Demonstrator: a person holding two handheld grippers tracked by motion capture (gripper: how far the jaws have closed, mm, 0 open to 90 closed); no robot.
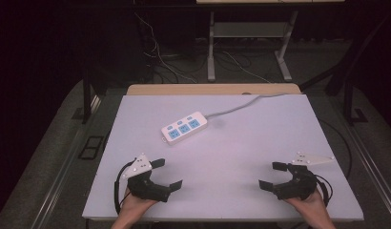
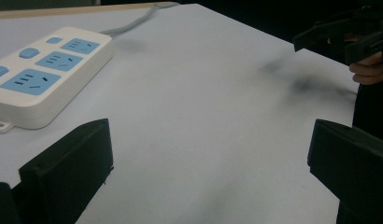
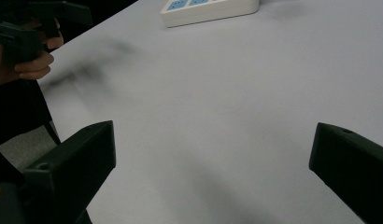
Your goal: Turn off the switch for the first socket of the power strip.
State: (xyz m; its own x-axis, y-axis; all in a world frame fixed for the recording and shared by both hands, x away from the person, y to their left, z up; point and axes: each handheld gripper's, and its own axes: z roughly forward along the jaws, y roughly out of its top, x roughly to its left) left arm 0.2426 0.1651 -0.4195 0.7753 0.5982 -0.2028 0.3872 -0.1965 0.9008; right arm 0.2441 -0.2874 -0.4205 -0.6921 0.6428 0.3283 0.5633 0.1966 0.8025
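A white power strip [image 1: 184,128] with three blue sockets lies on the white table [image 1: 260,143], left of centre, and its grey cable [image 1: 236,107] runs off to the far edge. My left gripper [image 1: 167,173] rests near the front left of the table, open with nothing between its jaws. Over at the front right, my right gripper [image 1: 273,175] is likewise open with nothing in it. The left gripper view has the power strip [image 2: 45,70] at upper left, beyond my left gripper [image 2: 210,154]. In the right gripper view the power strip [image 3: 210,10] is far off beyond my right gripper [image 3: 213,158].
The table's front edge runs just behind both hands. A wooden strip [image 1: 212,89] borders the far edge. Beyond it on the dark floor stand a desk frame [image 1: 246,43] and loose cables [image 1: 160,57].
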